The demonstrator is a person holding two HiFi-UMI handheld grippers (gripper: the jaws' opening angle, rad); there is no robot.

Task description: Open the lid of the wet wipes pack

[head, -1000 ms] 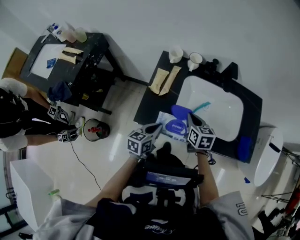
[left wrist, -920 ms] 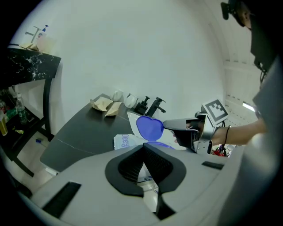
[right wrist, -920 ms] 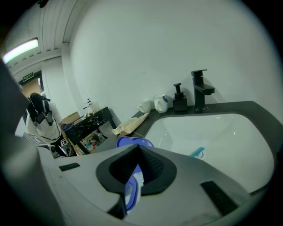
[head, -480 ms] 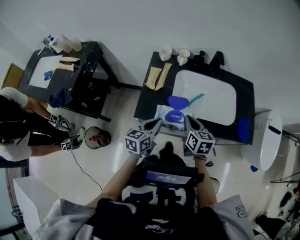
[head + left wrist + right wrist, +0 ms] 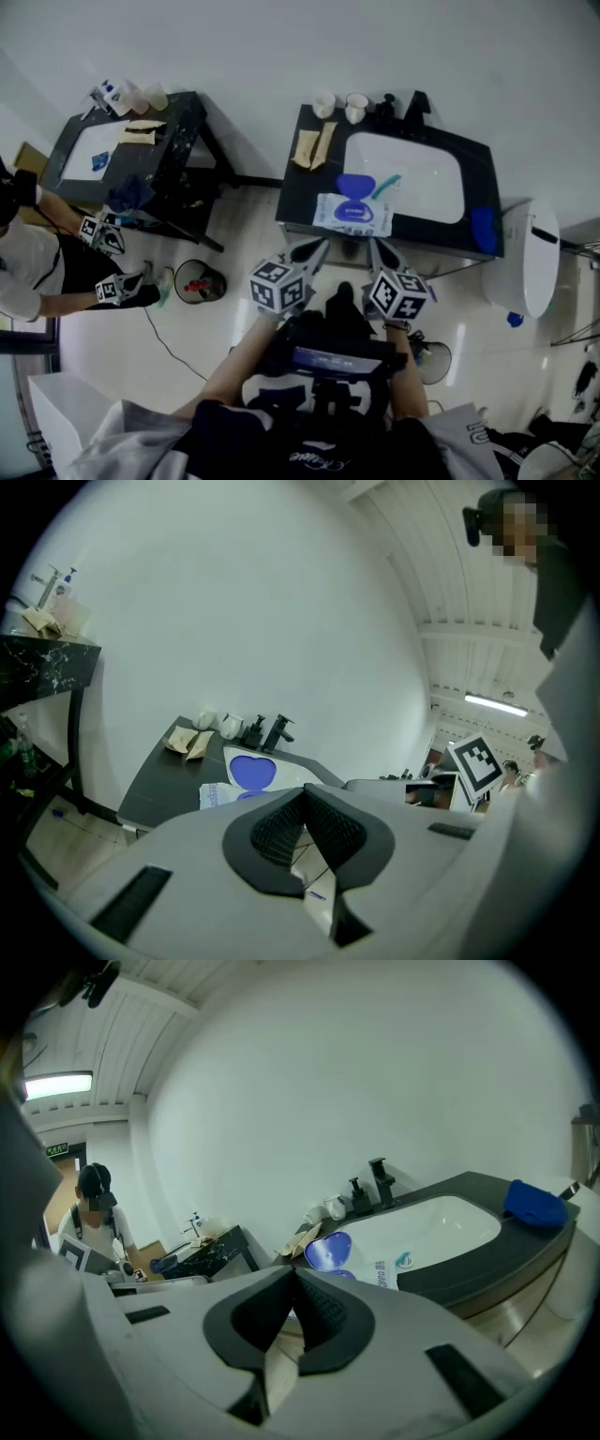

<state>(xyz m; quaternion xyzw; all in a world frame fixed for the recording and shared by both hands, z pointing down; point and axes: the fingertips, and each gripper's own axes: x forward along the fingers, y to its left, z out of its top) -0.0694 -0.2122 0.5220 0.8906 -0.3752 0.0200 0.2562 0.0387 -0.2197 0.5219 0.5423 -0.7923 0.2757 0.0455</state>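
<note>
The white wet wipes pack (image 5: 352, 216) lies on the dark counter (image 5: 300, 192) beside the sink. Its blue lid (image 5: 354, 185) stands flipped up, away from me. The left gripper view shows the pack (image 5: 216, 795) and raised lid (image 5: 251, 771) beyond the jaws. They also show in the right gripper view, pack (image 5: 377, 1275) and lid (image 5: 328, 1251). My left gripper (image 5: 312, 250) and right gripper (image 5: 378, 251) hang over the floor in front of the counter's edge. Both are shut and hold nothing.
A white basin (image 5: 405, 178) with a black faucet (image 5: 415, 101) fills the counter's right part. Two cups (image 5: 324, 103), brown sachets (image 5: 314, 145) and a blue cloth (image 5: 483, 228) lie around it. A toilet (image 5: 530, 258) stands right, a bin (image 5: 194, 279), a black table (image 5: 127, 150) and another person (image 5: 37, 262) stand left.
Both grippers have drawn back from the pack to in front of the counter's edge. I have stepped back, so the counter sits farther off. The lid stays up.
</note>
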